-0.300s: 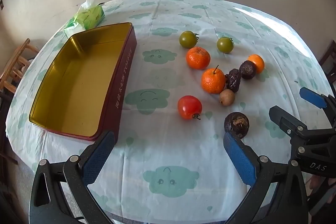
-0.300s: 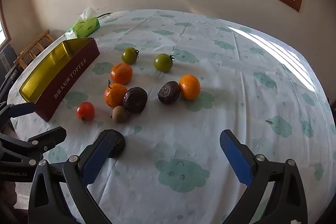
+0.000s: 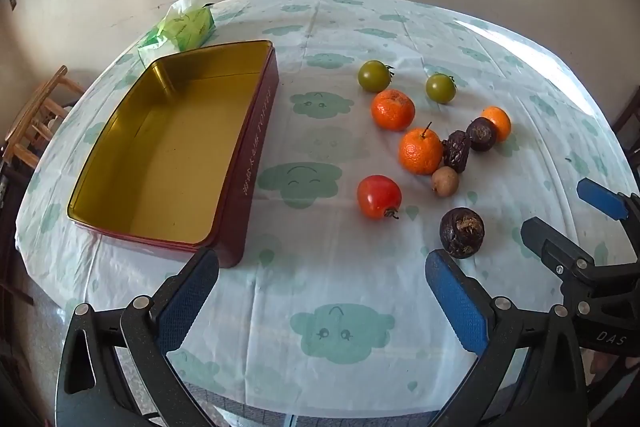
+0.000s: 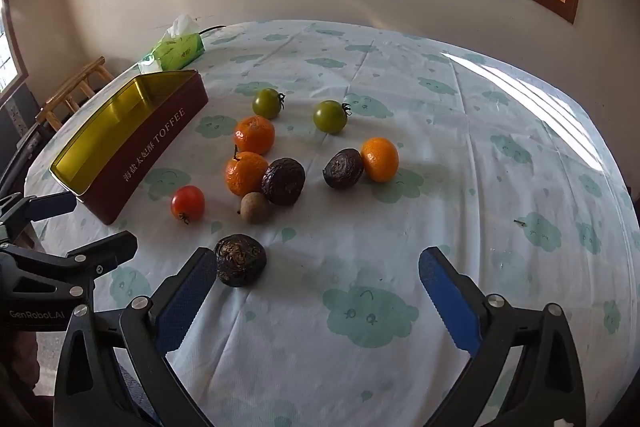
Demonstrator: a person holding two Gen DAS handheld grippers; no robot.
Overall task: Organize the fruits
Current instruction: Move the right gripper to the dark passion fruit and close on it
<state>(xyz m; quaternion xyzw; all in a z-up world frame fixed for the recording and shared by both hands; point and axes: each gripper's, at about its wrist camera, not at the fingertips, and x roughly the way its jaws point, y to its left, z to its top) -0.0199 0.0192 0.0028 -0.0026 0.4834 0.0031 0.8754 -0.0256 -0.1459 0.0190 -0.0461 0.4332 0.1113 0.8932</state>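
A dark red tin (image 3: 248,163) with a gold inside lies empty at the table's left; it also shows in the right wrist view (image 4: 152,147). Fruits lie to its right: a red tomato (image 3: 378,197), two green tomatoes (image 3: 374,75), three oranges (image 3: 420,151), a small brown fruit (image 3: 445,181) and dark wrinkled fruits (image 3: 462,233). My left gripper (image 3: 320,303) is open and empty above the near table edge. My right gripper (image 4: 316,303) is open and empty; the nearest dark fruit (image 4: 240,259) lies just beyond its left finger.
A green tissue pack (image 3: 180,27) lies behind the tin. A wooden chair (image 3: 36,119) stands off the table's left side. The round table has a cloud-print cloth (image 3: 340,327). The right gripper shows at the right edge of the left wrist view (image 3: 592,239).
Both views sit slightly higher and tilted; the nearest dark fruit now shows clear of my right gripper's left finger. No fruit has moved.
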